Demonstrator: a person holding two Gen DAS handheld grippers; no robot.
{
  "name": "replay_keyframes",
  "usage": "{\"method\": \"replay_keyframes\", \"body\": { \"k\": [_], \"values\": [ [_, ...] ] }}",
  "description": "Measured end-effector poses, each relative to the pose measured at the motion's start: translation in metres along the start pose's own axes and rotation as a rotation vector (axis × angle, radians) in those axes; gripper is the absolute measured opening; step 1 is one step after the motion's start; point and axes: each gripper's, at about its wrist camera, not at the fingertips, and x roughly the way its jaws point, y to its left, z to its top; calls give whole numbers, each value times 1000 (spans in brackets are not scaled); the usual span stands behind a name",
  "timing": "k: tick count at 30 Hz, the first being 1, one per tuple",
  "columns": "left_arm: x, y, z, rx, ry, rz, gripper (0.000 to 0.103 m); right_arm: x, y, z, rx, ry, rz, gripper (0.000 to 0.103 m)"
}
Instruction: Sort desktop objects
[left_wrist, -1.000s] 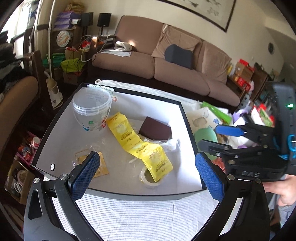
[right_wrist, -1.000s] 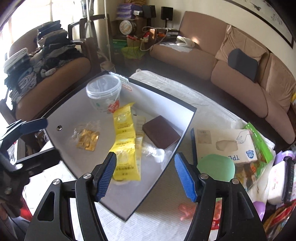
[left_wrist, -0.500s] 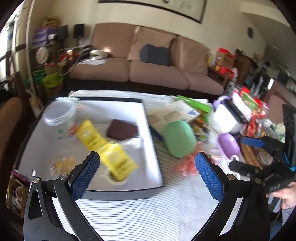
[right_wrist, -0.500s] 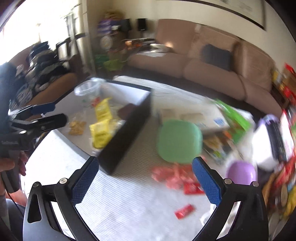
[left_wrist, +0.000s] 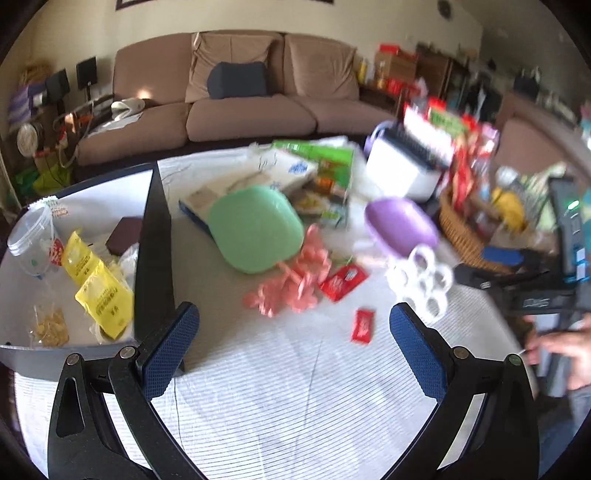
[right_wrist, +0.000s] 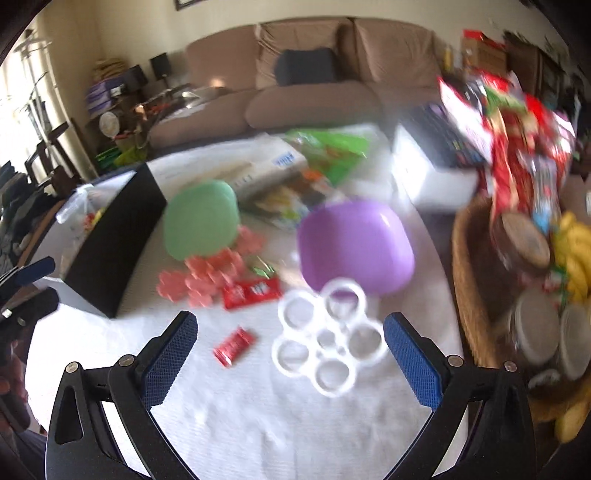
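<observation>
Your right tool (right_wrist: 290, 354) has just been opening and now stands spread wide with nothing between the pads, above the striped cloth on the tabletop (right_wrist: 258, 424). Your left tool (left_wrist: 293, 345) is equally wide apart and empty. Ahead of you lie the loose things: a white ring cluster (right_wrist: 327, 341), flat, of joined circles; a small red wrapper (right_wrist: 233, 346); a larger red wrapper (right_wrist: 251, 291); pink flower-shaped pieces (right_wrist: 205, 277) heaped together; an upturned green bowl (right_wrist: 201, 221) and a purple bowl (right_wrist: 354, 249), glossy, rounded-square. The black-walled tray (left_wrist: 153, 251) at left holds yellow packets (left_wrist: 98, 288).
</observation>
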Motion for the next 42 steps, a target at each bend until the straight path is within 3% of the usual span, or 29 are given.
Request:
{"method": "replay_keyframes", "body": {
  "k": [4,9,19,24,42],
  "values": [
    [20,0,-28,-60,43,112,103,10,0,-31,2,23,-9,103],
    [34,0,-65,-122,66,190,103,27,5,-67,34,16,-1,103],
    [55,-19,-118,-145,95,221,103,54,30,-94,-70,55,-68,103],
    [61,-15,-123,-170,114,211,103,68,35,-110,-84,89,-97,103],
    [65,-14,-122,-180,130,231,103,68,33,-111,-75,50,-111,103]
  ]
}}
